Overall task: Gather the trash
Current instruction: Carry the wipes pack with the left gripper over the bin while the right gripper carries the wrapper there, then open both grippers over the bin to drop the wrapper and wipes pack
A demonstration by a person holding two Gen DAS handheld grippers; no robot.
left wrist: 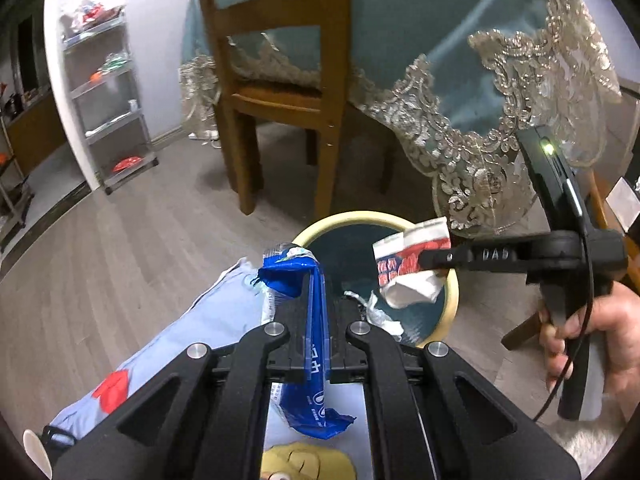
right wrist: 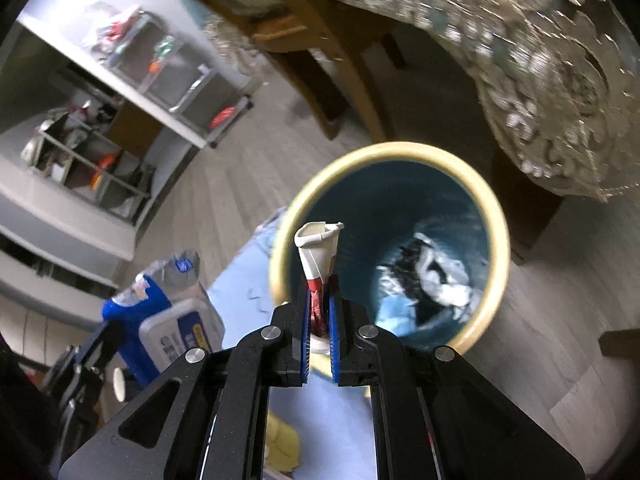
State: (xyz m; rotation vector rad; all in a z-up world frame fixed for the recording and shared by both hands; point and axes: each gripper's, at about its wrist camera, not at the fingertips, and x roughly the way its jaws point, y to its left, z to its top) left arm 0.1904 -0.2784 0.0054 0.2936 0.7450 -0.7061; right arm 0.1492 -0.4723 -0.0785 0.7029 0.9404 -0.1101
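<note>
With my left gripper (left wrist: 316, 280) clamped on the light, crinkly blue wrapper (left wrist: 316, 344) at lower centre and my right gripper (right wrist: 320, 292) pinching the soft red-and-white packet (right wrist: 318, 248), both hang over the bin (right wrist: 496, 216), gripped mid-body so they shouldn't slip.

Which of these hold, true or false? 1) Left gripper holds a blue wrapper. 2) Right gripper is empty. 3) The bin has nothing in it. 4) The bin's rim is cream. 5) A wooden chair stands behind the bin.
1) True: the left gripper is shut on the blue wrapper.
2) False: the right gripper is shut on a red and white wrapper.
3) False: the bin already holds crumpled trash.
4) True.
5) True: the wooden chair.
</note>
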